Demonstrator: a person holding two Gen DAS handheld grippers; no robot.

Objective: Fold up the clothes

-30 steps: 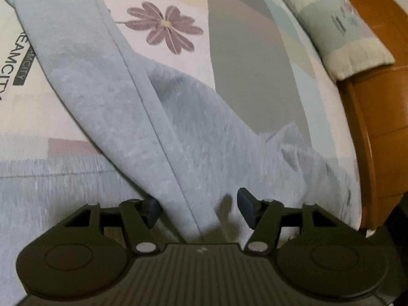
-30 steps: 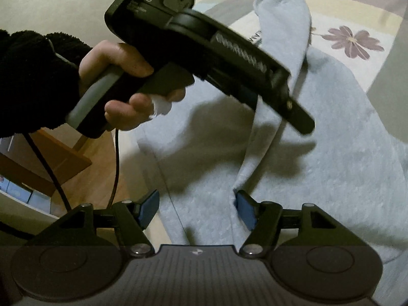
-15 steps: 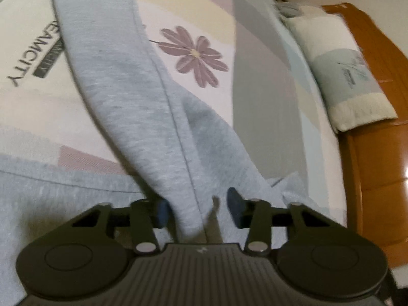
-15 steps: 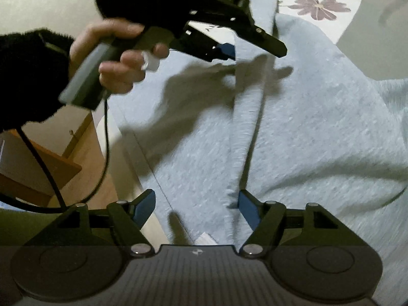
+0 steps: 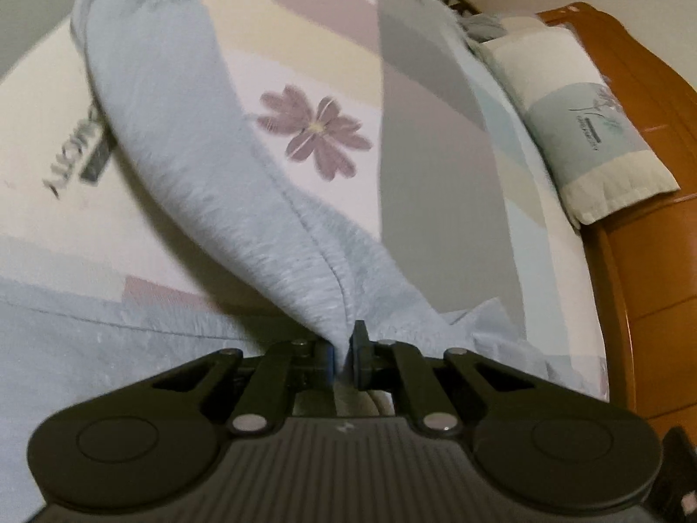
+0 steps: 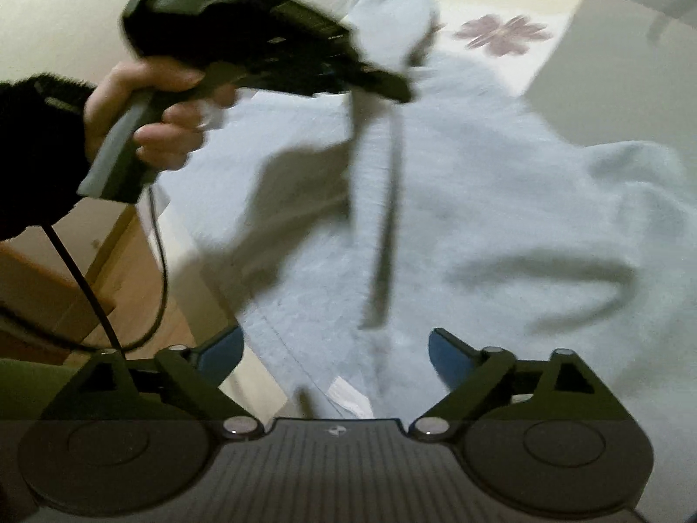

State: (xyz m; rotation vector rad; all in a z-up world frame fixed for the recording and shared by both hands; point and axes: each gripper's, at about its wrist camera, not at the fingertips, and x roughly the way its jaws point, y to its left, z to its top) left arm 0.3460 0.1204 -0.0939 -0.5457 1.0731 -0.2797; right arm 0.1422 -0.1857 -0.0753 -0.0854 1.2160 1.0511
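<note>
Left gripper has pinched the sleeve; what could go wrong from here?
1. The left gripper holds only a narrow bunch of the sleeve, so it may slip out during the lift.
2. The right gripper is open above the sweatshirt, so the body may drag along.
</note>
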